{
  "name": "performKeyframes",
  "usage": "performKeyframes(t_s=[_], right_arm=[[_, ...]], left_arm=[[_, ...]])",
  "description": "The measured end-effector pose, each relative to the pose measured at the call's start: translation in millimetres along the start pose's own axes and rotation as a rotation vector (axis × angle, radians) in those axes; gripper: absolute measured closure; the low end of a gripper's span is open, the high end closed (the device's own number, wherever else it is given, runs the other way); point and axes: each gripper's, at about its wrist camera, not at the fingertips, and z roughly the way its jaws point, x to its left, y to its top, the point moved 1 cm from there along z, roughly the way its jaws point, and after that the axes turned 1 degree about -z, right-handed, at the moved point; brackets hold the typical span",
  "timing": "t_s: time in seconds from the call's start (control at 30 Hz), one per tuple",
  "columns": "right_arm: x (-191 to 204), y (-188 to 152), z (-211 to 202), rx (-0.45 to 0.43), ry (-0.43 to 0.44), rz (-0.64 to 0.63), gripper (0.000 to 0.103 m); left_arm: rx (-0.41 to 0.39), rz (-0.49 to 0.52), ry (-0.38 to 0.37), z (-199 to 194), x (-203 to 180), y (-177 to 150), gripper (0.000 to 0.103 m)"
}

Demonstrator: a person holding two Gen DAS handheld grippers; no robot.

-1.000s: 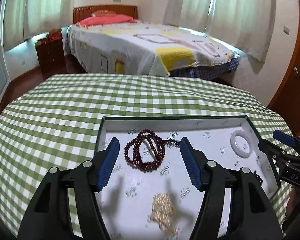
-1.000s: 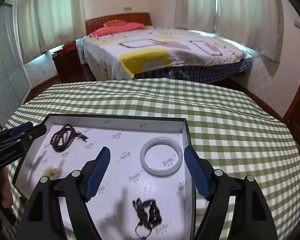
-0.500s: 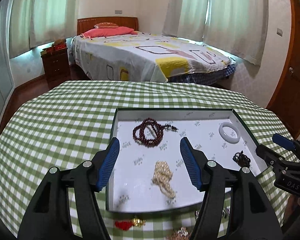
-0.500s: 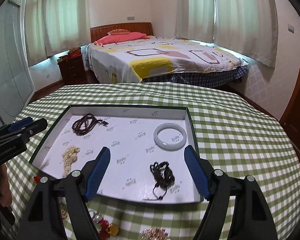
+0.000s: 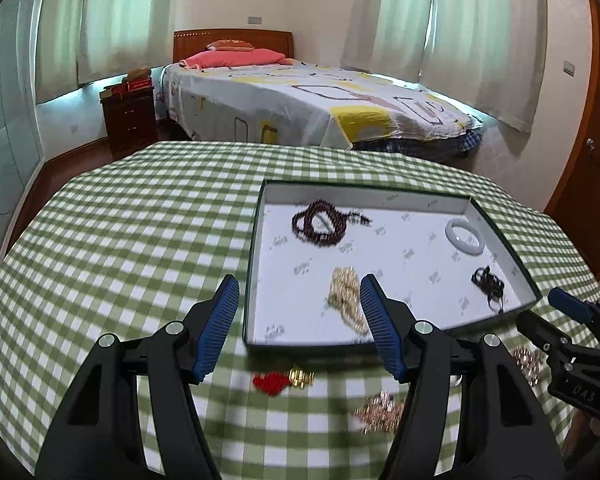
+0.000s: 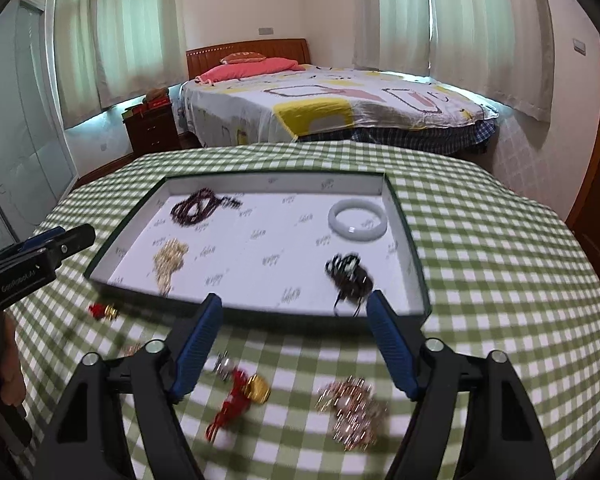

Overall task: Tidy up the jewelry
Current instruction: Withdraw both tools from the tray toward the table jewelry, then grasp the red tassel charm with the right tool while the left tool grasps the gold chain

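Observation:
A shallow white-lined box (image 5: pixel 384 194) (image 6: pixel 414 264) sits on the checked table. It holds dark red beads (image 5: pixel 320 222) (image 6: pixel 194 208), a pale pearl strand (image 5: pixel 346 294) (image 6: pixel 170 260), a white bangle (image 5: pixel 464 236) (image 6: pixel 358 220) and a black bead bracelet (image 5: pixel 488 282) (image 6: pixel 348 270). In front of the box lie a red and gold charm (image 5: pixel 284 380) (image 6: pixel 244 394), a smaller one (image 6: pixel 102 311) and rose-gold chains (image 5: pixel 380 406) (image 6: pixel 350 402). My left gripper (image 5: pixel 300 320) is open and empty at the box's near left corner. My right gripper (image 6: pixel 294 340) is open and empty above the loose pieces.
A small silver piece (image 6: pixel 224 364) lies near the red charm. More rose-gold jewelry (image 5: pixel 528 360) lies right of the box. A bed (image 5: pixel 300 104) and a dark nightstand (image 5: pixel 130 120) stand beyond the table. A wooden door (image 5: pixel 592 128) is at right.
Both grippers have pulled back from over the box toward the table's near edge, staying open. The loose jewelry in front of the box has come into view.

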Motion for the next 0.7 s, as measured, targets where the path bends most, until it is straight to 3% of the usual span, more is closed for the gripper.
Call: performKeyframes(t_s=[0.13, 0.57, 0.7], right_arm=[[8.6, -18.0, -3.6, 0.023, 0.025, 0.001, 0.048], [31.4, -54.0, 9.8, 0.12, 0.07, -0.031, 0.063], [30.8, -57.9, 15.3, 0.144, 0.069, -0.03, 0.078]], left_arm=[[0.01, -0.001, 0.009, -6.2, 1.5, -16.0, 0.042], [0.084, -0.012, 0.008, -14.2, 5.3, -60.2, 0.042], [0.086, -0.004, -0.001, -15.0, 1.1, -63.6, 0.042]])
